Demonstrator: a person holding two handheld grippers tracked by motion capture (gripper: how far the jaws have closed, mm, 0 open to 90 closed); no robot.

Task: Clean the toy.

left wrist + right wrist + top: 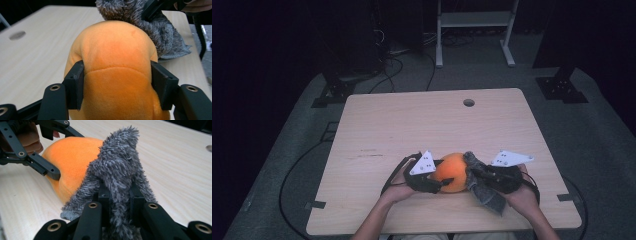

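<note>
One orange plush toy (115, 70) squeezed between left gripper (117, 82) jaws, one grey fuzzy cloth (117, 175) pinched in right gripper (120, 200) jaws

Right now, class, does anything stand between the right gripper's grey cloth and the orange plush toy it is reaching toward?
Nothing visible does. The grey cloth, pinched in the right gripper, already lies against the orange plush toy, which the left gripper clamps from both sides.
</note>
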